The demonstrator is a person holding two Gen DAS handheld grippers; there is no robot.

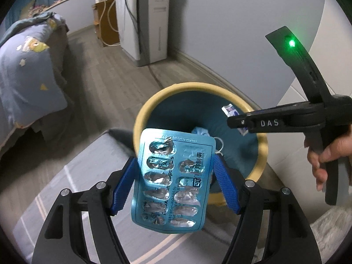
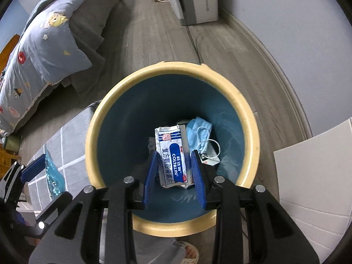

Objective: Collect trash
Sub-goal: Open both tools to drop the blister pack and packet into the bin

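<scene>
Room: bedroom w/ grey wood-look floor (image 2: pixel 154 35), pale walls, grey rug (image 1: pixel 72 176) w/ light stripes under the bin.
Bed: bed (image 2: pixel 44 50) at left in both views, blue cartoon-print quilt hanging over the side.
Appliance: white box unit (image 1: pixel 145 19) by the far wall, cables running down to the floor.
Bin: round bin (image 2: pixel 96 132), cream rim, blue inside, standing on the floor at rug edge.
Bin contents: blue face mask (image 2: pixel 199 132) w/ white ear loops + other scraps at the bottom, too dark to tell apart.
L gripper: left gripper (image 1: pixel 173 176) pinching a blister pack (image 1: pixel 173 180) by its side edges; blue foil, pockets all popped; pack is just short of the bin rim, not over the opening.
R gripper: right gripper (image 2: pixel 175 176) pinching a sachet (image 2: pixel 172 156), white/blue w/ "COLTALIN" print, held directly over the bin opening, pointing steeply down.
Hand: person's hand (image 1: pixel 327 154) on the right gripper's handle, green light lit on its body.
Foot: sandalled foot (image 2: pixel 189 250) by the near rim.
</scene>
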